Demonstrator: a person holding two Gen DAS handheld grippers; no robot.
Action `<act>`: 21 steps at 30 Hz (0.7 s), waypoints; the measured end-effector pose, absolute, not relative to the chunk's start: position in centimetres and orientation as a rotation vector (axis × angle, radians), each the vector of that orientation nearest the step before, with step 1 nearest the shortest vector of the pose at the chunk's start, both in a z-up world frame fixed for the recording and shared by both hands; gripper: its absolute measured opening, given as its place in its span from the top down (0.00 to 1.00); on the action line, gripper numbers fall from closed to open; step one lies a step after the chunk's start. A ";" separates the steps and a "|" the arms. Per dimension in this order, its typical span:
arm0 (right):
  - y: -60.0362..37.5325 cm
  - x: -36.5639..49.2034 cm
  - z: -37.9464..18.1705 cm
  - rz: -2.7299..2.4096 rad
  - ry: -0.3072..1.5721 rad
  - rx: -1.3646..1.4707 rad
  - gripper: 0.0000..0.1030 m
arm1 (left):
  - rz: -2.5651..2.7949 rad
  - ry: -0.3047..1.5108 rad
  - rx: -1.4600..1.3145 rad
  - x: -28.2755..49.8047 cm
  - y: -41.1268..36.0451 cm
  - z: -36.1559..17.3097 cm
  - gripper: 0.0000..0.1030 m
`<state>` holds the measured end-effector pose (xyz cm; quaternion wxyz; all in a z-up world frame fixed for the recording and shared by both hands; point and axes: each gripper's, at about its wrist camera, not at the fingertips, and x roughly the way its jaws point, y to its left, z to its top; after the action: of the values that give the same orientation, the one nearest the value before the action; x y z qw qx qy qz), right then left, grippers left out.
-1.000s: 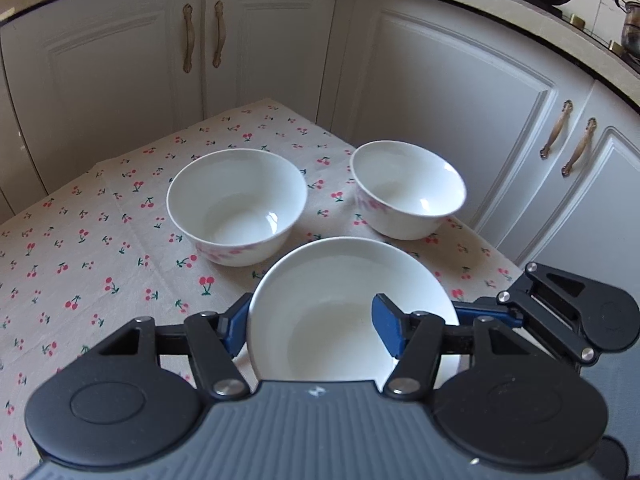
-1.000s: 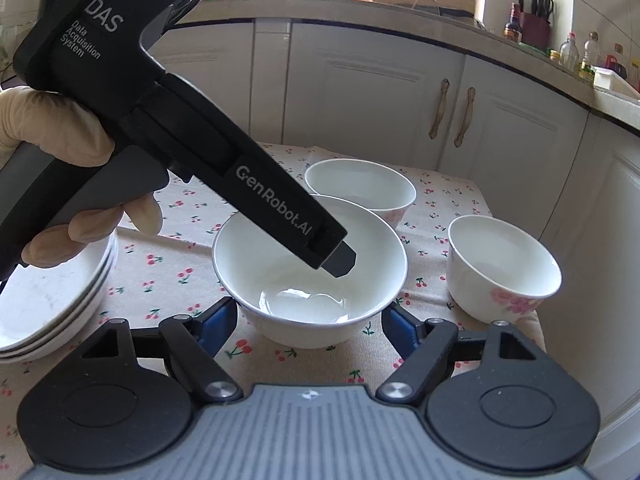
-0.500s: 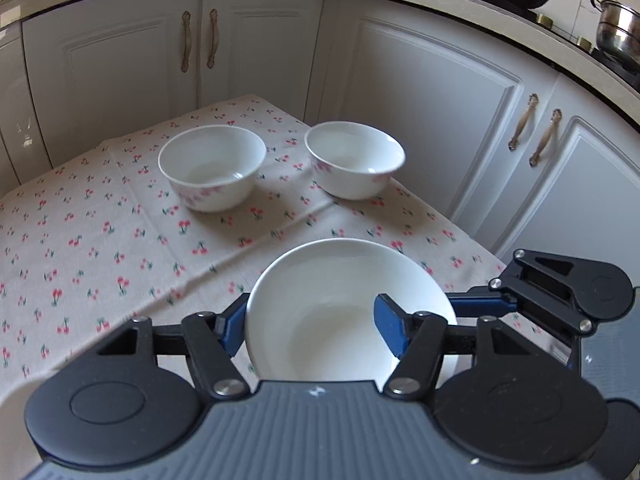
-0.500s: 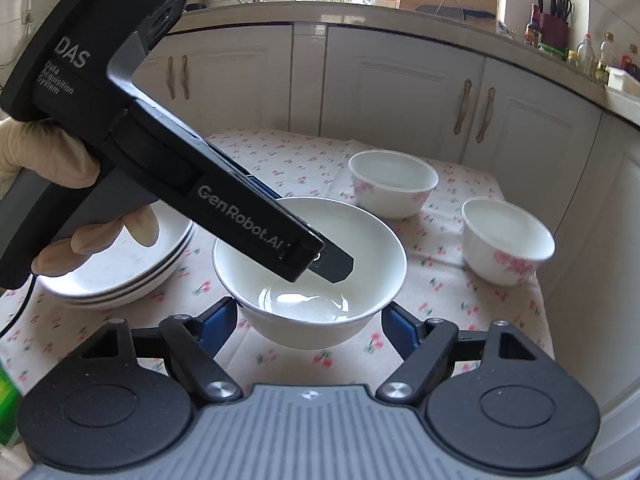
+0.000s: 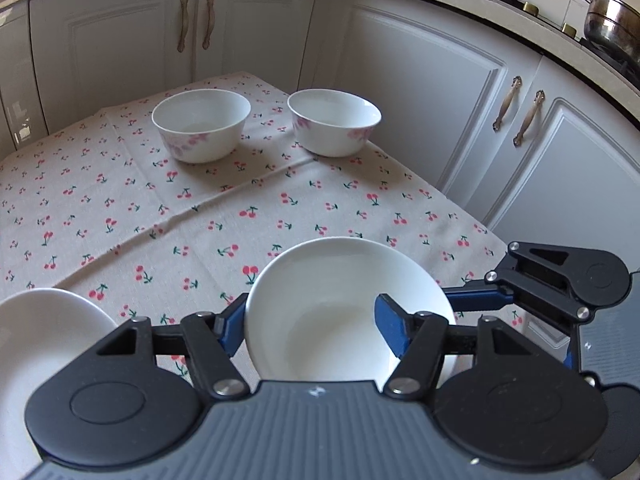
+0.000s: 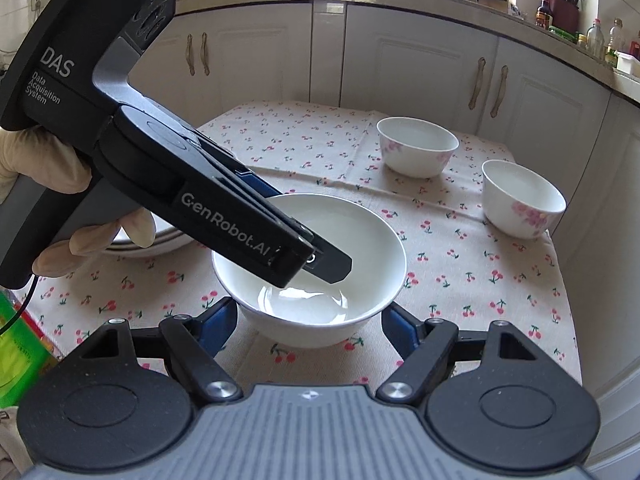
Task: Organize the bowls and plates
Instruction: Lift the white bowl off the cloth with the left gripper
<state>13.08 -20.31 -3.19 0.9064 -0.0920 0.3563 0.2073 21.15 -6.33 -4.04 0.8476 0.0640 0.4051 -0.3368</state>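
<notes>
My left gripper [image 5: 310, 326] is shut on the near rim of a plain white bowl [image 5: 340, 304] and holds it above the cherry-print tablecloth [image 5: 200, 216]; one finger is inside the bowl, one outside. The same bowl [image 6: 320, 240] shows in the right wrist view with the left gripper's fingers [image 6: 328, 262] over its rim. My right gripper [image 6: 308, 324] is open and empty, its fingers on either side below that bowl. Two small flower-patterned bowls [image 5: 202, 124] [image 5: 334, 120] stand at the far end of the table. A stack of white plates [image 5: 36, 340] lies at the left.
White cabinet doors [image 5: 420, 80] surround the table on the far and right sides. The table's right edge [image 5: 472, 216] drops off close to the held bowl. A green package [image 6: 16, 344] lies at the near left. Pots [image 5: 608, 24] stand on the counter.
My left gripper has carried the plain bowl back and to the left, away from the two flowered bowls. The plate stack has come into its view. The right gripper has followed, still open.
</notes>
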 end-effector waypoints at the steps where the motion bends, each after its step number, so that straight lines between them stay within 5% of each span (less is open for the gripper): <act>1: -20.3 13.1 -3.3 0.428 0.737 -0.192 0.19 | -0.711 0.854 0.133 21.1 -6.3 -4.1 0.37; 16: -20.7 13.0 -3.9 0.435 0.764 -0.181 0.19 | -0.720 0.857 0.147 20.9 -6.6 -4.5 0.37; 21: -20.9 13.0 -4.0 0.437 0.761 -0.169 0.13 | -0.747 0.835 0.135 20.7 -6.5 -4.2 0.23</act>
<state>12.96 -20.94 -3.97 0.9017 -0.0815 0.3681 0.2115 20.73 -6.46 -4.25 0.8451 0.0639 0.3956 -0.3539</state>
